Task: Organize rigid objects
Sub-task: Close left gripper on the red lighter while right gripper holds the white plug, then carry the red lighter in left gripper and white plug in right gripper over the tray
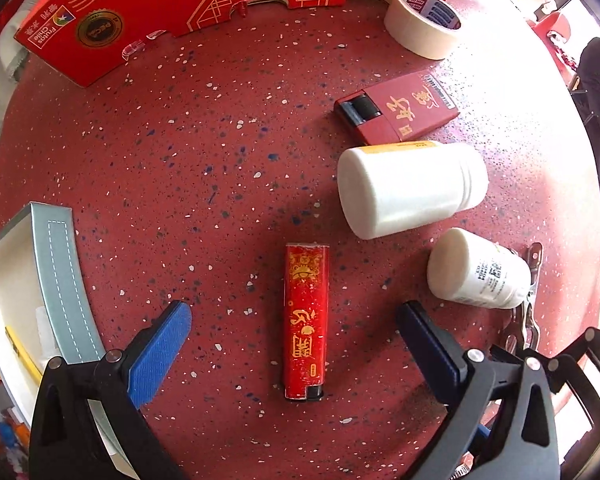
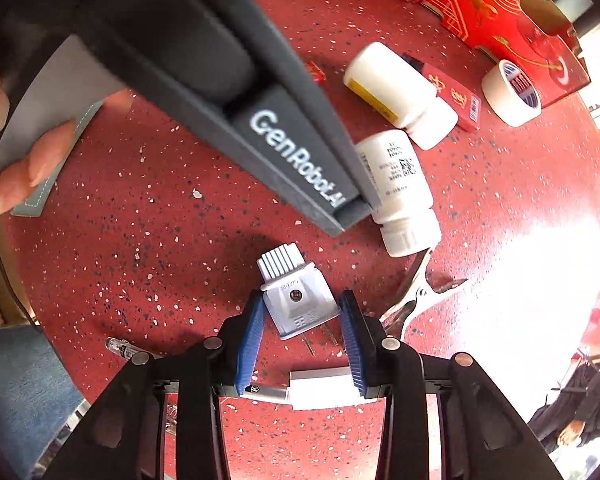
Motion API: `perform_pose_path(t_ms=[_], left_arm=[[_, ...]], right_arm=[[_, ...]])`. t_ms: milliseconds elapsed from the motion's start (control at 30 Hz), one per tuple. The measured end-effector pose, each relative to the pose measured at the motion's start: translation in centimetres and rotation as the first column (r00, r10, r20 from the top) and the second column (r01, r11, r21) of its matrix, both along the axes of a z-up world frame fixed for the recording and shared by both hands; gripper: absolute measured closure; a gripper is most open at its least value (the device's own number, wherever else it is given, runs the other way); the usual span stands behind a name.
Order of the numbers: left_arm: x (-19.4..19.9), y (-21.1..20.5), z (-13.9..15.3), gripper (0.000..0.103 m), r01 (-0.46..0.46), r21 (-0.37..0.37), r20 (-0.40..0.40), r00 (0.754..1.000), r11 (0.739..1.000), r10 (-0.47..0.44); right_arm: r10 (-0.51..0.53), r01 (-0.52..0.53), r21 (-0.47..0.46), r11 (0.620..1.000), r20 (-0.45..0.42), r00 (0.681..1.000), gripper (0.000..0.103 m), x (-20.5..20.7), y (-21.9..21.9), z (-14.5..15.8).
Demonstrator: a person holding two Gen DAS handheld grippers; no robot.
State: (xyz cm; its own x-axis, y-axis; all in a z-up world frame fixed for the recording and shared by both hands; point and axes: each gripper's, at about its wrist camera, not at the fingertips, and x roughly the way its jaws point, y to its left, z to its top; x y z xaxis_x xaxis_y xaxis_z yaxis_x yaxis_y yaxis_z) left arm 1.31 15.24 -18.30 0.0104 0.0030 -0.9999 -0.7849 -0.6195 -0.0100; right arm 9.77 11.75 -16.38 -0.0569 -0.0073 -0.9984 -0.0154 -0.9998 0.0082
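Left gripper (image 1: 296, 320) points straight down at the red speckled table (image 1: 180, 152), jaws spread wide and holding nothing. The red lighter (image 1: 306, 322) lies flat between the fingers, untouched, black end toward 6 o'clock. Right gripper (image 2: 300, 320) also points down. Its blue pads flank the grey plug (image 2: 296, 300), prongs toward 5 o'clock; contact cannot be confirmed.

right gripper (image 2: 300, 312) clamping white plug (image 2: 298, 300), red table (image 2: 140, 240)
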Motion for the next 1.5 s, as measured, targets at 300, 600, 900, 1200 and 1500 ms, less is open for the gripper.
perform_pose_path(t_ms=[300, 600, 900, 1200, 1500], left_arm=[[0.5, -0.6, 2.5, 0.083, 0.045, 0.033, 0.02, 0.999, 0.998, -0.046], [0.8, -6.0, 3.5, 0.083, -0.01, 0.066, 0.123, 0.992, 0.998, 0.002], [5.0, -10.6, 6.6, 0.083, 0.064, 0.126, 0.15, 0.985, 0.99, -0.082], [7.1, -12.5, 9.1, 0.083, 0.2, 0.168, 0.15, 0.963, 0.965, -0.226], [5.2, -13.9, 11.1, 0.083, 0.164, 0.235, 0.115, 0.974, 0.958, -0.195]], right_arm=[[-0.288, 0.282, -0.092, 0.955, -0.072, 0.955, 0.064, 3.4, 4.1, 4.8], [-0.511, 0.498, -0.189, 0.847, -0.024, 0.859, 0.064, 8.2, 5.9, 7.0], [-0.585, 0.579, -0.215, 0.787, 0.04, 0.81, 0.064, 9.6, 3.6, 8.4], [-0.541, 0.537, -0.174, 0.825, 0.03, 0.84, 0.064, 9.1, -2.3, 7.8], [-0.492, 0.49, -0.108, 0.865, 0.007, 0.87, 0.064, 5.6, -5.4, 7.0]])
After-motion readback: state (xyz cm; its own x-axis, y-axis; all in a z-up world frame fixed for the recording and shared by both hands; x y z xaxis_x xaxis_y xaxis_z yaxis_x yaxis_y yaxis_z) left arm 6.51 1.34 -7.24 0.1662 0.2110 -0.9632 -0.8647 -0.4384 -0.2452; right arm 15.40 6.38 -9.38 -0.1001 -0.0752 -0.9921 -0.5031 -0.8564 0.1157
